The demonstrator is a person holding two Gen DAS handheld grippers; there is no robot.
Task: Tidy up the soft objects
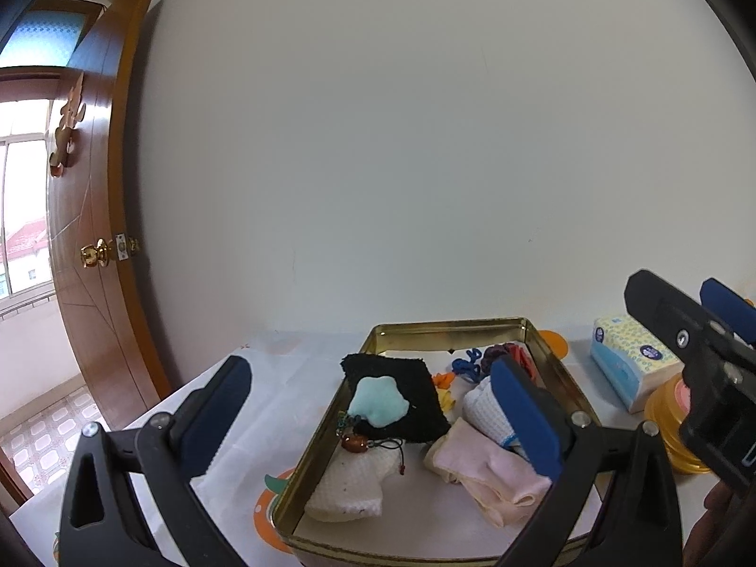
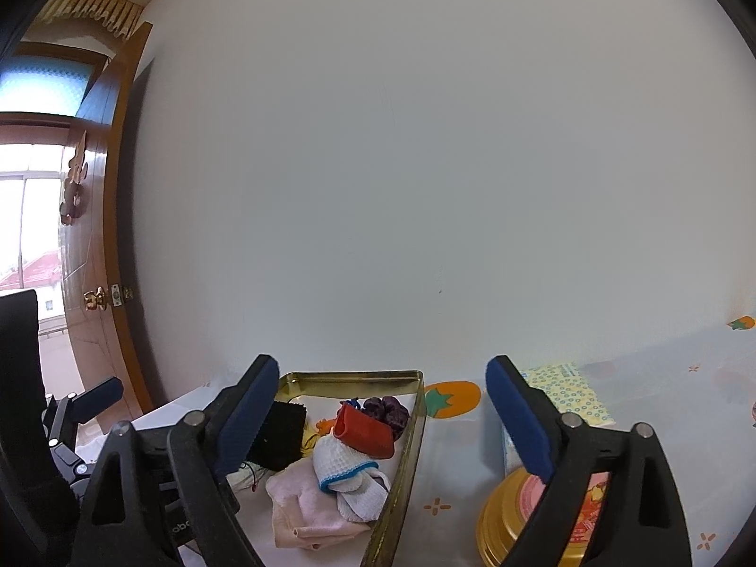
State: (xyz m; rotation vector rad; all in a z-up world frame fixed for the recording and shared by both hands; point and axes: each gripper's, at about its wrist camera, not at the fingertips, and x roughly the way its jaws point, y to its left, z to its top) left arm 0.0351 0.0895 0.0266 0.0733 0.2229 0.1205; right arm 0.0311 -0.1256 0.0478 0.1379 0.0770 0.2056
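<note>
Left wrist view shows the left tool point(image 1: 373, 411) spread wide with nothing between its blue pads, held above a gold tin tray point(image 1: 562, 378) that sits on the counter point(image 1: 283, 378); inside the tray a black knitted cloth point(image 1: 420, 378) lies toward the far left with a pale teal plush piece point(image 1: 380, 400) resting on it; just in front of these sits a small brown charm on a cord point(image 1: 355, 444), touching a white waffle-weave cloth point(image 1: 352, 489) in the near left corner; a pink sock point(image 1: 491, 472) lies bunched in the near right part, and behind it a white sock with blue trim point(image 1: 482, 408) is partly hidden by the tool's right finger; blue cord point(image 1: 468, 364), an orange scrap point(image 1: 444, 379), a red piece point(image 1: 523, 359) and a dark purple scrunchie point(image 1: 493, 353) cluster at the tray's far right corner; beyond the tray's right wall stand a tissue pack point(image 1: 628, 364) and a round gold tin point(image 1: 666, 413), the right tool point(image 1: 680, 326) hanging over them; right wrist view shows that right tool point(image 2: 382, 420) likewise wide open and holding nothing, its left finger over the tray point(image 2: 406, 444) and its right finger above the round gold tin point(image 2: 510, 515), with the tissue pack point(image 2: 567, 392) behind.
</note>
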